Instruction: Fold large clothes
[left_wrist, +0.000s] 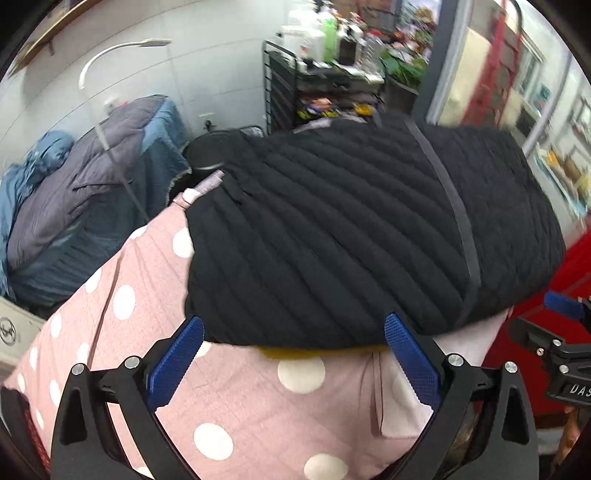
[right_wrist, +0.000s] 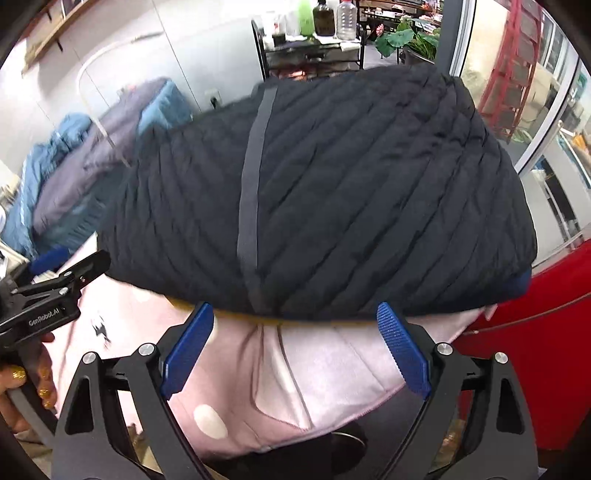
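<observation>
Operator: Quilted black jacket (left_wrist: 351, 229), where is it?

Manual: It lies folded on the pink polka-dot cover (left_wrist: 229, 398), a yellow layer (left_wrist: 291, 352) showing beneath its near hem.

Operator: Tool state?

Manual: Your left gripper (left_wrist: 293, 365) and right gripper (right_wrist: 295, 347) stand wide apart, holding nothing.

Operator: Handling?

Manual: Expect soft, puffy, slippery fabric. Pinch the near hem, each side of the grey strip (right_wrist: 253, 206).
</observation>
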